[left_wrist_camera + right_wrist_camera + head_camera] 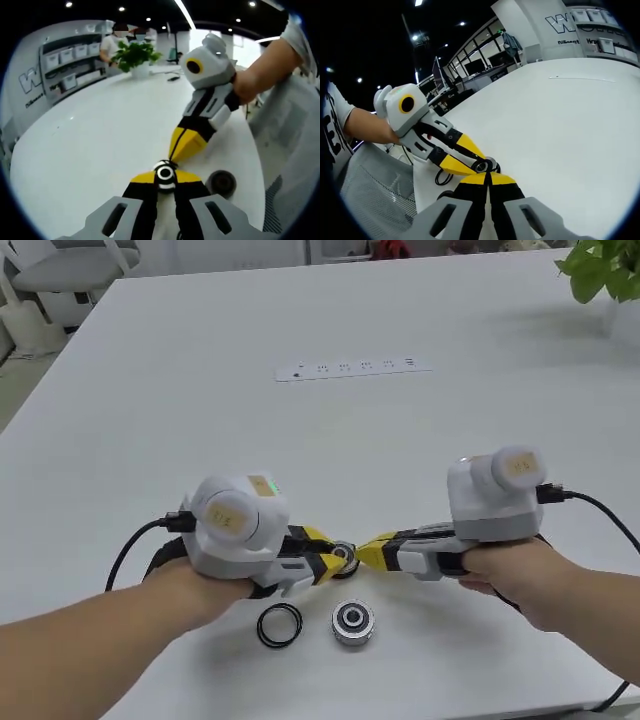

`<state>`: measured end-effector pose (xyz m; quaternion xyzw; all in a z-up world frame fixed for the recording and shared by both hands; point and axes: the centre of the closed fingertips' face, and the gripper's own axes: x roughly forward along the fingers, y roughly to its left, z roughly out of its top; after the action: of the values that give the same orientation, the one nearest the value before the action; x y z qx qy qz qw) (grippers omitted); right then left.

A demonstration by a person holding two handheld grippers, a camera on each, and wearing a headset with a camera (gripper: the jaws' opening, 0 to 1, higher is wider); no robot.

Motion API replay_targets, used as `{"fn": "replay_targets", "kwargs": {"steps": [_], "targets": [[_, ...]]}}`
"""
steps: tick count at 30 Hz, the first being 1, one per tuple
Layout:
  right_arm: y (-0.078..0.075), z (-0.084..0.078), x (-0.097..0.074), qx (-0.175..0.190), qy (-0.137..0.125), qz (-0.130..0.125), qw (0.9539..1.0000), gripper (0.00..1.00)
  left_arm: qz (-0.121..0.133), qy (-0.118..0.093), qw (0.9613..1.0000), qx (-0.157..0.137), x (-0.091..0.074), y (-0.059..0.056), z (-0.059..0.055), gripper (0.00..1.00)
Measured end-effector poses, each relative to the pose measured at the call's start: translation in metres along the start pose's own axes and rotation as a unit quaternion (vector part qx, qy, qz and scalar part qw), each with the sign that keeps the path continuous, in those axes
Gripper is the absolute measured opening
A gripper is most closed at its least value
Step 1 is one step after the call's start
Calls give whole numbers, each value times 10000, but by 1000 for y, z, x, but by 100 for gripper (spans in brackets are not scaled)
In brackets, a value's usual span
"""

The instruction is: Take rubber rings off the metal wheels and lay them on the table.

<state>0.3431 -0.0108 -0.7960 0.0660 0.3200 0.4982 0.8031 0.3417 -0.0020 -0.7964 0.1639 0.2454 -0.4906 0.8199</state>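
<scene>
- The left gripper point(325, 560), held in the person's left hand point(195, 590), sits at the near edge of the white table point(200, 420). Its yellow-tipped jaws are clamped on a small metal wheel point(343, 555), which is held just above the tabletop.
- In the left gripper view the same metal wheel point(165, 174) sits face-on between that gripper's two jaw tips.
- The right gripper point(368, 553) comes in from the right and meets the wheel tip to tip with the left gripper.
- In the right gripper view its jaws are drawn together, and their tips point(490, 176) touch the wheel's rim point(487, 164). I cannot tell whether they pinch anything there.
- A loose black rubber ring point(279, 625) lies flat on the table, near of the left gripper.
- A second wheel point(353, 622) stands just right of the ring, apart from it and directly near of the held wheel.
- A white power strip point(352, 368) lies farther out at mid-table.
- A green plant point(600, 265) stands at the far right corner.
</scene>
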Motion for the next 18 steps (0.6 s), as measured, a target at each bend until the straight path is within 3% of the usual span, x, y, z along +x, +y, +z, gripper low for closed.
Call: {"fn": "replay_targets", "kwargs": {"steps": [18], "targets": [[5,1,2,24,53,149,9999,0,8,-14,10000,-13,0,1,0,12]]}}
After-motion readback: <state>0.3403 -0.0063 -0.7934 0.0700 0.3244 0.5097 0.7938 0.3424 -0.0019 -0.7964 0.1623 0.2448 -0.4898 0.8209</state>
